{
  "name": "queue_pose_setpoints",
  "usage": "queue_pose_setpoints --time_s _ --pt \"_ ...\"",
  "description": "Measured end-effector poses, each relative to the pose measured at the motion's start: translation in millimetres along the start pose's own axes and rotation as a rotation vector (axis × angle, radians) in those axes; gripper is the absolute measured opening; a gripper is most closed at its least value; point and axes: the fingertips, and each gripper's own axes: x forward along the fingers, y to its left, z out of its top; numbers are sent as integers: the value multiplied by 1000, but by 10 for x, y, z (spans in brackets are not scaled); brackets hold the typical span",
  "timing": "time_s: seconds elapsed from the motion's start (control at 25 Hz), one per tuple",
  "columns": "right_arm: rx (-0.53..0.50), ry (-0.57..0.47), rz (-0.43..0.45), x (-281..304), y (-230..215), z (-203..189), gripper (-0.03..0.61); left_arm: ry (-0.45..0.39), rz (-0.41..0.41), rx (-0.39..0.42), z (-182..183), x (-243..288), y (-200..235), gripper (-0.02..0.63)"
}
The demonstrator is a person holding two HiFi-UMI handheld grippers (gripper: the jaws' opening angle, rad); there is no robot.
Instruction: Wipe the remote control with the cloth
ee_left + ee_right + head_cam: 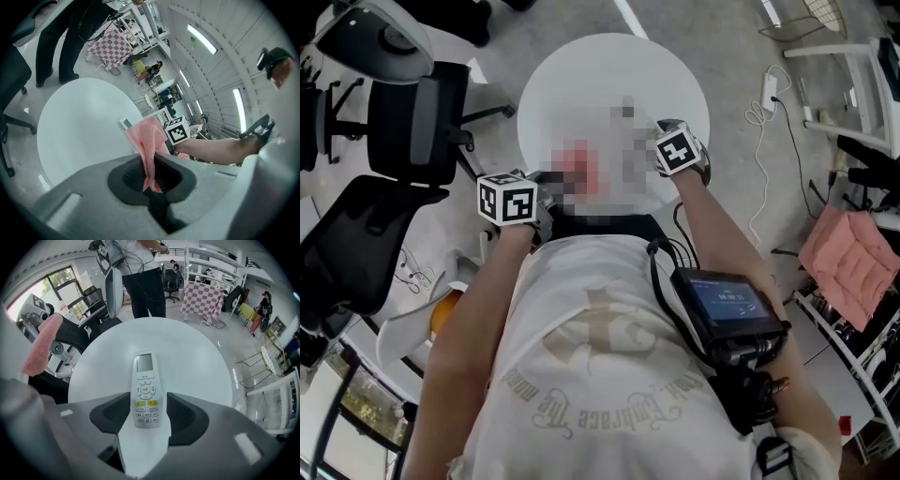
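head view: left gripper [521, 195] and right gripper [673, 150] raised over round white table [581, 75] | left gripper view: jaws pinched on pink cloth [149, 145], which stands upright | right gripper view: jaws clamp white remote [146, 394] by its button end, screen end pointing away over the table

Open room over the round table [614, 70], office chairs [412, 122] close at its left.

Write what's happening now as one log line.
left claw: holds cloth | right claw: holds remote | cloth, remote: apart | above table
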Motion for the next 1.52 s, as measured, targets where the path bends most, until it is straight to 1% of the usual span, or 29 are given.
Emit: queue_pose_setpoints --time_s 0.04,0.16,0.32,0.4,0.52,0.64,0.76,0.88,1.08,1.24,1.36,1.52 --pt "15 -24 -7 -56 -6 9 241 1 -2 7 9 -9 -10 20" --pt "55 -102 -31 -260 -19 50 157 2 -9 35 66 -40 -55 20" --pt "144 -192 -72 -517 -48 63 100 -1 -12 80 184 -90 -83 20" --pt "188 -242 -100 -649 -54 88 61 0 -17 104 246 -124 -73 20" --pt "267 -337 -136 -890 -58 141 8 14 -42 156 335 -157 -115 19" --pt "354 -456 -155 -1186 -48 168 8 24 -70 228 411 -160 -236 20" --pt "415 -576 -187 -1497 -16 173 8 49 -90 343 484 -146 -365 20" --pt "444 -683 -210 -1787 86 176 8 71 -111 455 539 -147 -504 20" --pt "482 -821 -242 -2177 292 180 8 66 -156 589 679 -169 -727 20" --pt "485 -892 -260 -2423 479 191 8 44 -179 653 787 -204 -891 20" --pt "482 -921 -280 -2550 577 141 8 22 -197 679 836 -218 -1007 20" --pt "510 -952 -309 -2638 599 24 8 15 -221 712 861 -168 -1092 20"
